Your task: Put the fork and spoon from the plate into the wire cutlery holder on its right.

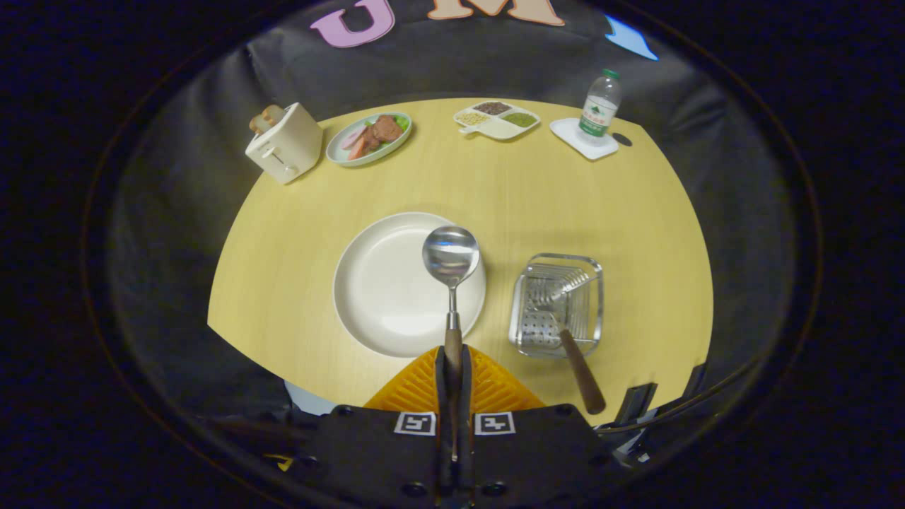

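My gripper [453, 367] is shut on the brown wooden handle of the spoon [451, 256]. The spoon's shiny steel bowl points straight ahead and hangs over the right part of the round white plate [385, 283], which lies just ahead of the fingers. To the plate's right stands the wire cutlery holder [557, 304], silver and square. The fork [565, 332] leans inside it, tines down in the holder and its brown handle sticking out toward me.
On the round wooden table [587, 205], far beyond the plate, stand a cream toaster [284, 143], a green-rimmed plate of food [369, 138], a divided dish of grains [497, 118] and a water bottle [599, 106] on a white coaster.
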